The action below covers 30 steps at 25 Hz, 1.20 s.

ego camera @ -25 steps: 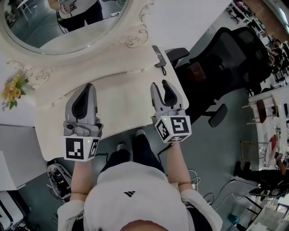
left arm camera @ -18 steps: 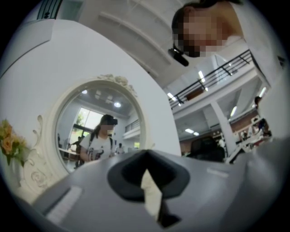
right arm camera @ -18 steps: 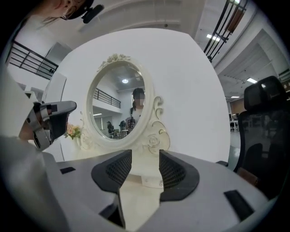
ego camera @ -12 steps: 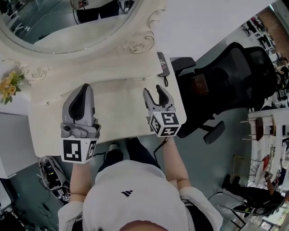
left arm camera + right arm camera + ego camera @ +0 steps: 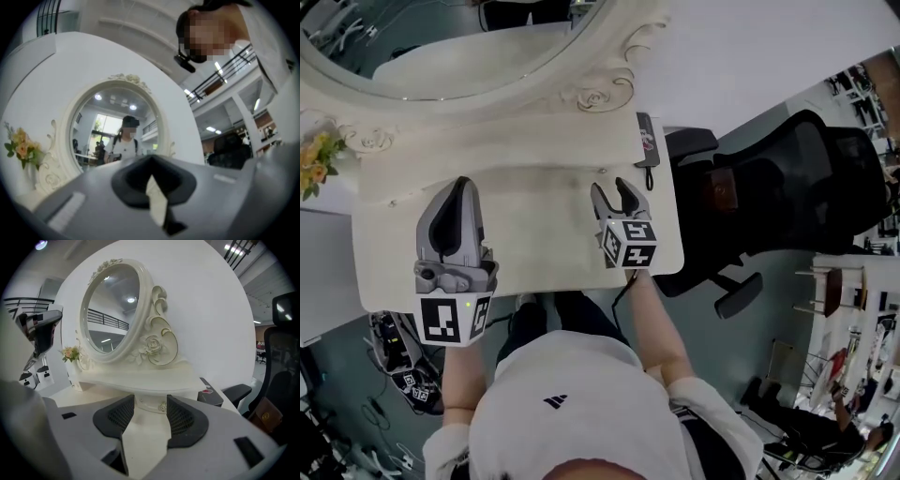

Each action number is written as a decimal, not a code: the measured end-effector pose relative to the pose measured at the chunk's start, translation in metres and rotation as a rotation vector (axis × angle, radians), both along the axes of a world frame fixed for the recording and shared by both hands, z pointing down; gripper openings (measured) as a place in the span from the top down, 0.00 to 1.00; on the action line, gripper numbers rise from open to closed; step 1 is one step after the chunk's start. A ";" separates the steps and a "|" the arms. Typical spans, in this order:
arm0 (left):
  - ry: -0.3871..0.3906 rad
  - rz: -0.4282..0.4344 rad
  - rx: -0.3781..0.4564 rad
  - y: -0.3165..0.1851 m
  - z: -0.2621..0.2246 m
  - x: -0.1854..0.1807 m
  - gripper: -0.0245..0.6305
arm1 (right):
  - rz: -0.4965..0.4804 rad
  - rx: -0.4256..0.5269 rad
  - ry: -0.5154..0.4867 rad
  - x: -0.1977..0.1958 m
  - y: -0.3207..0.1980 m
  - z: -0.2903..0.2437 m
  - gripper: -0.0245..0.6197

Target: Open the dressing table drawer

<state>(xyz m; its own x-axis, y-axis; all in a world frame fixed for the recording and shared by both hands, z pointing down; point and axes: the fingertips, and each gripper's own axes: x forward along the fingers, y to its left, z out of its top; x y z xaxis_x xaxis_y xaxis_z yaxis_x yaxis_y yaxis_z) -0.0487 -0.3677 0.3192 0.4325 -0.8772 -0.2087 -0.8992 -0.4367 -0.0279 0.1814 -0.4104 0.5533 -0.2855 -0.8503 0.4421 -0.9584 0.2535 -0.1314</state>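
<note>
The cream dressing table (image 5: 534, 244) stands under an oval mirror (image 5: 459, 47). A small drawer (image 5: 144, 403) with a round knob (image 5: 162, 406) sits under the mirror's shelf; in the head view the knob (image 5: 602, 172) lies just beyond my right gripper (image 5: 611, 187). That gripper (image 5: 150, 401) hangs low over the tabletop and points at the drawer front. Its jaws are open with nothing between them, and the knob is a short way ahead, apart from them. My left gripper (image 5: 459, 184) hovers over the table's left part, tips together, holding nothing; it (image 5: 151, 158) looks toward the mirror (image 5: 115, 126).
A dark flat case (image 5: 646, 141) lies at the table's right back corner. A black office chair (image 5: 769, 187) stands right of the table. A small bunch of yellow flowers (image 5: 319, 159) sits at the left beside the mirror frame. Cables and gear lie on the floor (image 5: 394, 347).
My right gripper has dropped toward the tabletop and moved forward to the drawer, and its jaws have spread wider. The left gripper has shifted slightly.
</note>
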 end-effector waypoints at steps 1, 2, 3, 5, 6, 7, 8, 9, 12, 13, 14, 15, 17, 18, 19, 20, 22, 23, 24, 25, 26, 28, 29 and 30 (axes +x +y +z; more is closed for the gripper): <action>-0.003 -0.009 -0.003 0.000 0.001 -0.001 0.95 | -0.001 -0.013 -0.003 0.000 -0.003 0.006 0.62; -0.005 -0.019 -0.005 0.000 0.002 -0.002 0.95 | -0.001 -0.027 -0.006 0.001 -0.005 0.011 0.63; -0.006 -0.028 -0.008 0.000 0.002 -0.003 0.95 | 0.001 -0.039 -0.009 0.002 -0.007 0.016 0.63; -0.004 -0.046 -0.012 0.001 0.003 -0.005 0.95 | 0.001 -0.060 -0.011 0.004 -0.011 0.026 0.63; -0.004 -0.055 -0.013 0.002 0.004 -0.006 0.95 | -0.001 -0.069 -0.008 0.004 -0.013 0.030 0.63; -0.005 -0.063 -0.015 0.003 0.004 -0.007 0.95 | -0.002 -0.076 -0.004 0.005 -0.015 0.034 0.63; -0.007 -0.071 -0.017 0.003 0.005 -0.008 0.95 | -0.003 -0.084 -0.001 0.005 -0.016 0.038 0.64; -0.011 -0.079 -0.019 0.005 0.005 -0.009 0.95 | -0.002 -0.091 0.001 0.006 -0.018 0.042 0.64; -0.018 -0.104 -0.023 0.008 0.005 -0.013 0.95 | 0.003 -0.106 0.000 0.007 -0.023 0.050 0.64; -0.019 -0.113 -0.025 0.009 0.006 -0.015 0.95 | 0.004 -0.109 0.001 0.007 -0.025 0.052 0.64; -0.021 -0.122 -0.026 0.010 0.006 -0.017 0.95 | 0.005 -0.110 0.003 0.007 -0.027 0.054 0.64; -0.022 -0.131 -0.028 0.011 0.006 -0.018 0.95 | 0.005 -0.111 0.005 0.007 -0.029 0.056 0.64; -0.025 -0.148 -0.028 0.013 0.006 -0.022 0.95 | 0.002 -0.113 0.009 0.006 -0.033 0.058 0.64; -0.026 -0.156 -0.028 0.014 0.005 -0.024 0.95 | -0.001 -0.115 0.012 0.005 -0.035 0.058 0.65; -0.028 -0.163 -0.028 0.015 0.005 -0.026 0.95 | -0.002 -0.117 0.015 0.004 -0.036 0.059 0.66; -0.030 -0.170 -0.029 0.016 0.005 -0.027 0.95 | -0.001 -0.119 0.020 0.004 -0.037 0.060 0.67; -0.033 -0.181 -0.029 0.018 0.004 -0.030 0.95 | 0.008 -0.121 0.029 0.004 -0.038 0.062 0.67; -0.034 -0.186 -0.029 0.019 0.004 -0.031 0.95 | 0.015 -0.123 0.033 0.005 -0.039 0.063 0.67; -0.034 -0.191 -0.029 0.020 0.004 -0.033 0.95 | 0.022 -0.126 0.037 0.005 -0.041 0.064 0.68; -0.035 -0.196 -0.030 0.020 0.004 -0.034 0.95 | 0.029 -0.129 0.040 0.006 -0.042 0.065 0.68; -0.036 -0.200 -0.031 0.021 0.004 -0.035 0.95 | 0.034 -0.132 0.043 0.006 -0.043 0.066 0.70; -0.037 -0.207 -0.032 0.022 0.004 -0.038 0.95 | 0.041 -0.137 0.046 0.007 -0.044 0.067 0.73; -0.037 -0.210 -0.032 0.022 0.004 -0.039 0.95 | 0.044 -0.138 0.047 0.007 -0.045 0.067 0.74; -0.038 -0.213 -0.032 0.023 0.004 -0.040 0.95 | 0.047 -0.139 0.050 0.007 -0.045 0.068 0.76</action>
<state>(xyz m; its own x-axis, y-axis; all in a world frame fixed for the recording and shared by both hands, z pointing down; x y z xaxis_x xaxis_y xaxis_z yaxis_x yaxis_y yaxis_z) -0.0883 -0.3447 0.3231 0.2438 -0.9554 -0.1665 -0.9698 -0.2384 -0.0522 0.1885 -0.4555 0.6209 -0.2216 -0.7920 0.5688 -0.9750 0.1910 -0.1138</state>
